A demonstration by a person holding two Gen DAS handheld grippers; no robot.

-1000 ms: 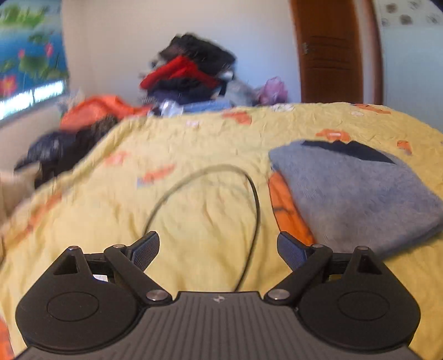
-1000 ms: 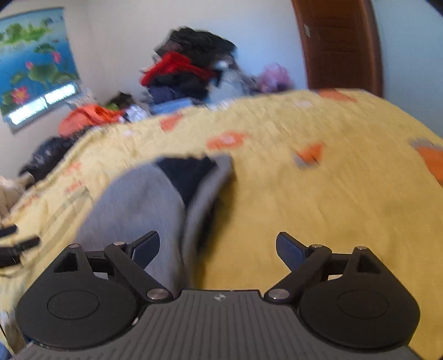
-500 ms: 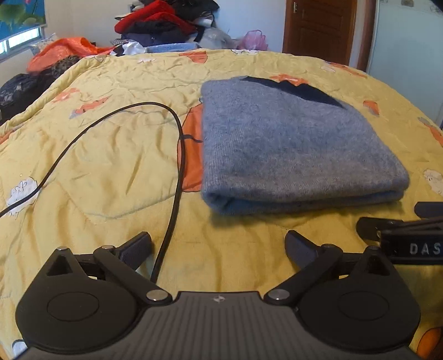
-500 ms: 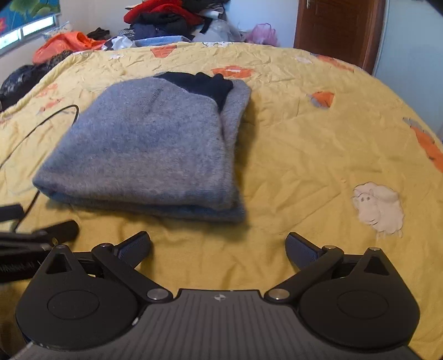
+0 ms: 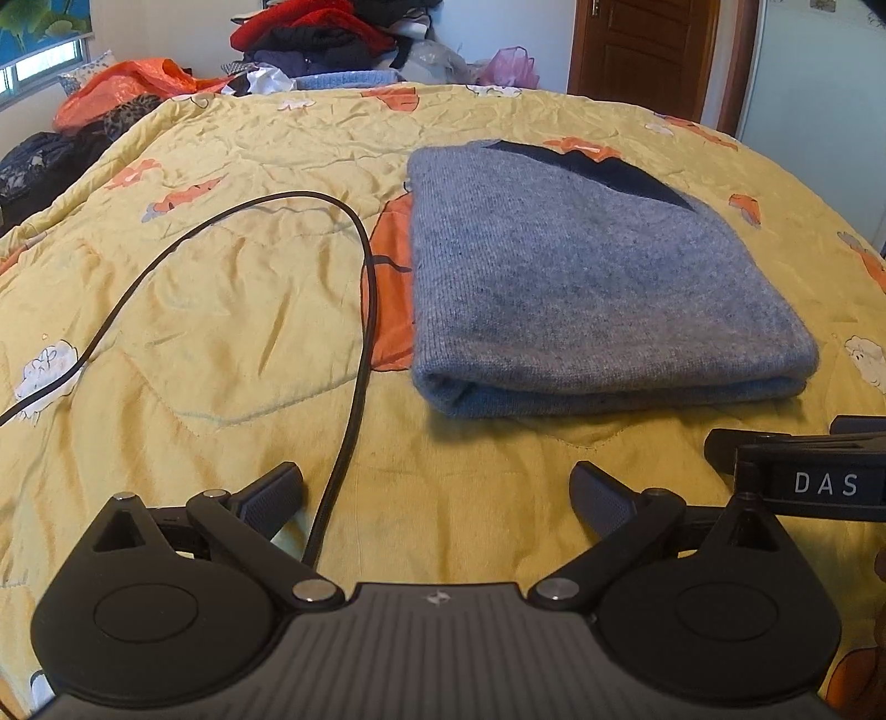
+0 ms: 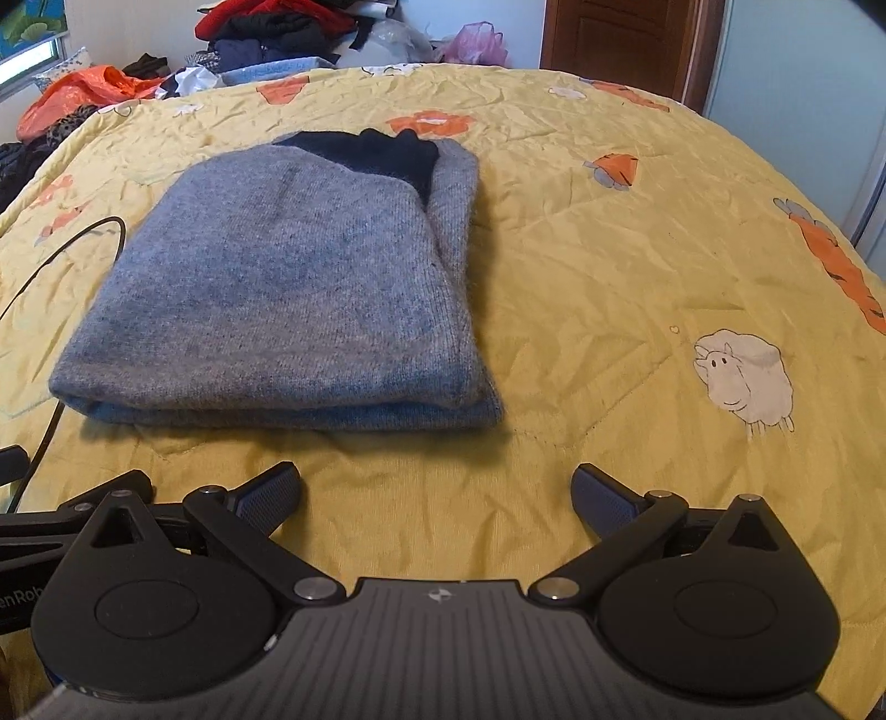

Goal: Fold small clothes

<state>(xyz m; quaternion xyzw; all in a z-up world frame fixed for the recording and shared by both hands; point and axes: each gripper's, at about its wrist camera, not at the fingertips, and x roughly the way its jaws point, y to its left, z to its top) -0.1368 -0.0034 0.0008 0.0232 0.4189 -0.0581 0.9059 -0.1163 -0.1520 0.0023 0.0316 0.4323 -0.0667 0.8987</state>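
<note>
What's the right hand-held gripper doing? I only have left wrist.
Observer: The right hand-held gripper is open, nothing between its fingers, just short of the gray sweater.
Operator: Sweater's right edge tidy?
Observer: Mostly. A folded layer runs along it, and the lower layer pokes out slightly at the near right corner.
Operator: Anything lying right of it?
Observer: No garment, just the yellow bedspread with a sheep print.

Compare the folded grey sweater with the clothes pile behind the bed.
The grey sweater is one garment, folded flat; the clothes pile is many garments, heaped loose. The sweater is grey with a dark patch; the pile mixes red, black and blue. Neither is held by any fingers.
</note>
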